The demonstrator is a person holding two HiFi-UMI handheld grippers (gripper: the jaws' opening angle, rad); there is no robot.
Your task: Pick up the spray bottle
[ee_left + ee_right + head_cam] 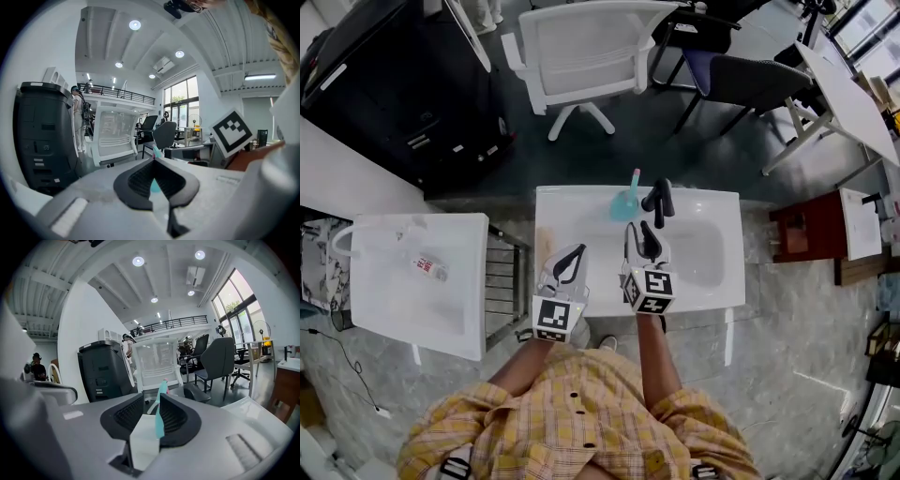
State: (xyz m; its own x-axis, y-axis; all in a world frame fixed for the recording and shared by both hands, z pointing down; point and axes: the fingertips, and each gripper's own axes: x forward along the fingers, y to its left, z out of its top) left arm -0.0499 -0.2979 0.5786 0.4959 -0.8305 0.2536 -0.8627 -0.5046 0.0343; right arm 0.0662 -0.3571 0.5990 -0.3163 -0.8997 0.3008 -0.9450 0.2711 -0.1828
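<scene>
Since the right gripper (150,399) gapes and the left gripper (153,162) seems pinched shut, centre the spray bottle (625,202) between the right's jaws.

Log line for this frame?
phase: pre-grasp | right hand-held gripper: open, empty | left hand-held gripper: shut, empty | spray bottle: upright on sink, ungrasped

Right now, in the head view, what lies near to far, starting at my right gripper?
Your right gripper → teal plastic spray bottle with pink tip → white mesh-backed office chair.
</scene>
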